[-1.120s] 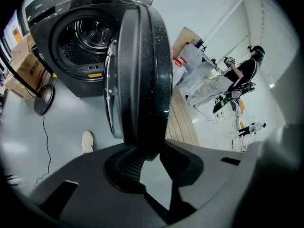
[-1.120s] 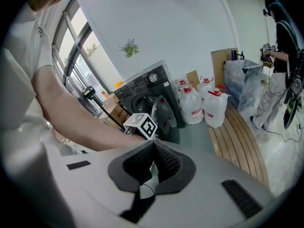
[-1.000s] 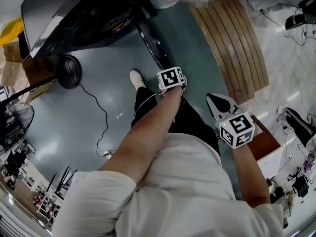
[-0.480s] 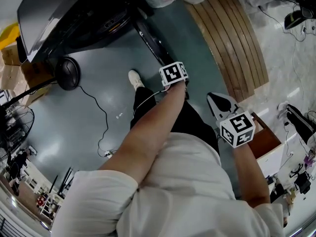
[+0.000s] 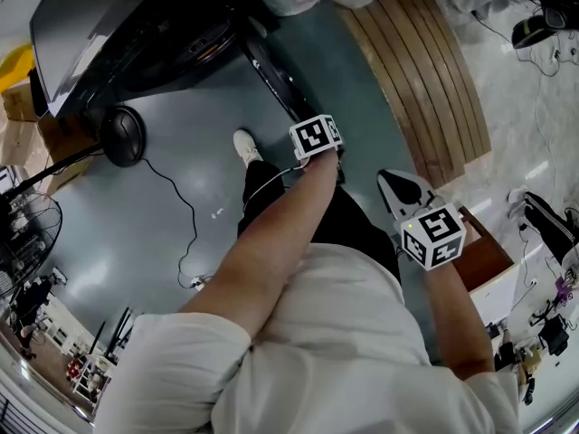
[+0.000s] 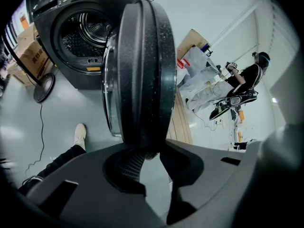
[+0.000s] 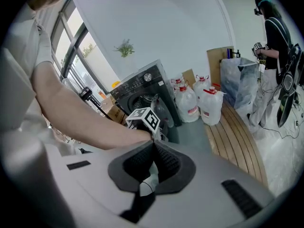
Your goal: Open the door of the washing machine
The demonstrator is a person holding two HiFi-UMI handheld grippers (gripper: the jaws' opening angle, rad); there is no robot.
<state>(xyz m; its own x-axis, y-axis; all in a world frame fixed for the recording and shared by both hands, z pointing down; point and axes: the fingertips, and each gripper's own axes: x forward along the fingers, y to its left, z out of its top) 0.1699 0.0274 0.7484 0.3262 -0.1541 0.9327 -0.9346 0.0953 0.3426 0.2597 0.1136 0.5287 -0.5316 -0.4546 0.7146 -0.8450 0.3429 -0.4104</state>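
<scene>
Left gripper [image 6: 151, 152] clamps the rim of the door [image 6: 142, 65], which stands swung well clear of the washing machine [image 6: 66, 42], drum exposed. Right gripper [image 7: 153, 145] is pinched closed, empty. Opening looks about done; next move is probably to let go.

The round black washing-machine door [image 6: 142, 65] has a speckled, semi-gloss plastic rim around smooth clear glass. Far behind it, the dark grey washing machine [image 6: 61, 75] shows a glossy casing and a shiny perforated metal drum [image 6: 88, 30]. The left hand-held gripper [image 6: 153, 156] is matt grey plastic, and its pads [image 6: 130, 165] are black, ribbed and rubber-like. The grey-green floor [image 5: 163, 233] looks smooth with a dull sheen. To its right lie varnished brown wooden slats [image 5: 425, 70]. The clear plastic water jugs [image 7: 187, 104] are glossy. The person's white shirt [image 5: 326, 351] is soft matt cloth.
</scene>
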